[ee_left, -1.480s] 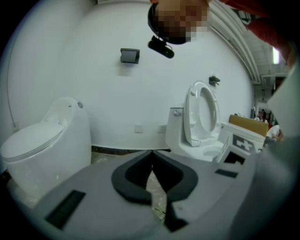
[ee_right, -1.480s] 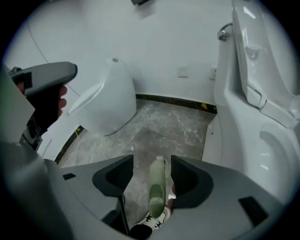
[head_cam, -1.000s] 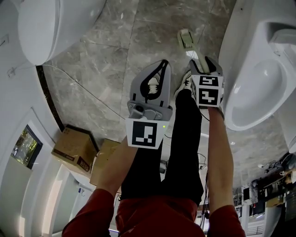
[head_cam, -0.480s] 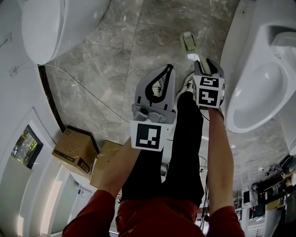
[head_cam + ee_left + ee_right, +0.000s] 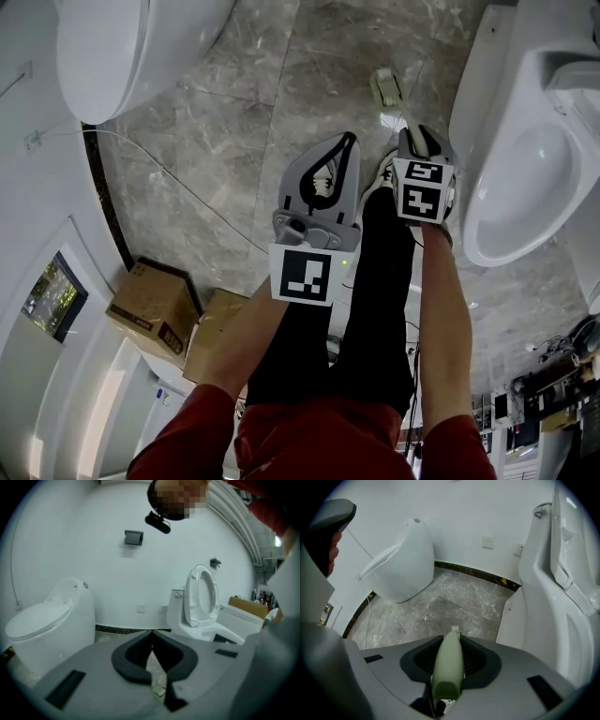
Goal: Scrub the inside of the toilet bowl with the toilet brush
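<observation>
The toilet brush has a pale green handle (image 5: 449, 665) and stands on the floor in its holder (image 5: 384, 86), just left of the open white toilet bowl (image 5: 525, 178). My right gripper (image 5: 417, 141) points steeply down over it. Its jaws are closing round the handle, which fills the gap between the pads (image 5: 474, 657). The brush head is hidden in the holder. My left gripper (image 5: 345, 142) hangs beside it, shut and empty, with its fingertips (image 5: 151, 633) meeting. In the left gripper view the open toilet (image 5: 201, 604) has its seat lifted.
A second toilet with its lid down (image 5: 122, 47) stands at the upper left, also in the right gripper view (image 5: 401, 564). Cardboard boxes (image 5: 155, 305) lie by the left wall. A thin cable (image 5: 178, 178) crosses the marble floor. My legs and shoes are below the grippers.
The right gripper's jaws have narrowed onto the brush handle. Both hands sit slightly lower in the head view; otherwise they have hardly moved.
</observation>
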`<state>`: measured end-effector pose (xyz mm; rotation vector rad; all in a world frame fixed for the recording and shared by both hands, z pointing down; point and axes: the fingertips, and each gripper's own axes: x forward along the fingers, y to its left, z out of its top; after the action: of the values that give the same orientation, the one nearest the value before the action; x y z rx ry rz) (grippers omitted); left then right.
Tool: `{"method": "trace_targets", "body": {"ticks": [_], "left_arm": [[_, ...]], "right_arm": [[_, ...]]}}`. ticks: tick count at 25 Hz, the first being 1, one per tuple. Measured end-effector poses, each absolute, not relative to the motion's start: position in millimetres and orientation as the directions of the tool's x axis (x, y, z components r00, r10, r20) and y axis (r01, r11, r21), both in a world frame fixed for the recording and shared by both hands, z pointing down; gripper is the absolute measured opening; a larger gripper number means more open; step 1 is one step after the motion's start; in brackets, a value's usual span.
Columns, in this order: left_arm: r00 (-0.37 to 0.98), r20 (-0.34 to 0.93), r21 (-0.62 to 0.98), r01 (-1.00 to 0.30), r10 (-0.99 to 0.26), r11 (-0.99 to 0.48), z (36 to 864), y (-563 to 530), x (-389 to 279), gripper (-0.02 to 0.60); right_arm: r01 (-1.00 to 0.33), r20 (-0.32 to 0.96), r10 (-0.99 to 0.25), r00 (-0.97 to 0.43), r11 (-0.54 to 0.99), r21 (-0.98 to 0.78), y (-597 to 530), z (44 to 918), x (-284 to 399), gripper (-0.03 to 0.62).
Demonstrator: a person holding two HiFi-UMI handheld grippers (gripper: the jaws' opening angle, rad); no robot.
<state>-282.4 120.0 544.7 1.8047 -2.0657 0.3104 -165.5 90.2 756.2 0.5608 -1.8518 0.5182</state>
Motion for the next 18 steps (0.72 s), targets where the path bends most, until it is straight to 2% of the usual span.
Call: {"method": "trace_targets", "body": {"ticks": [8,11,15,18], "left_arm": [[-0.064,0.339,0.038,-0.996,-0.938,0.082,468.6,123.8,-284.4,0.000],[-0.047,0.302,0.020,-0.998,-0.952,0.056,420.3,126.2,-285.6,0.000],[-0.039,0.353,0.079,-0.994,-0.935,0.071,369.1,142.4,-286.6,0.000],[-0.035,0.329,0.074,-0.995,-0.944,0.062,320.6,150.5,-286.5,0.000]], "right_arm": [[-0.654,0.921,-0.203,-0.331,0.753,-0.069,105.9,679.5,-162.3,0.106],[-0.679,0.912,-0.231,-0.338,0.732,-0.066,115.8,628.5,-155.8,0.106],[-0.726,0.886,-0.300,-0.353,0.686,-0.057,125.0,549.5,-146.0,0.106],[-0.759,0.855,-0.367,-0.366,0.649,-0.046,132.4,485.7,-134.8,0.106]]}}
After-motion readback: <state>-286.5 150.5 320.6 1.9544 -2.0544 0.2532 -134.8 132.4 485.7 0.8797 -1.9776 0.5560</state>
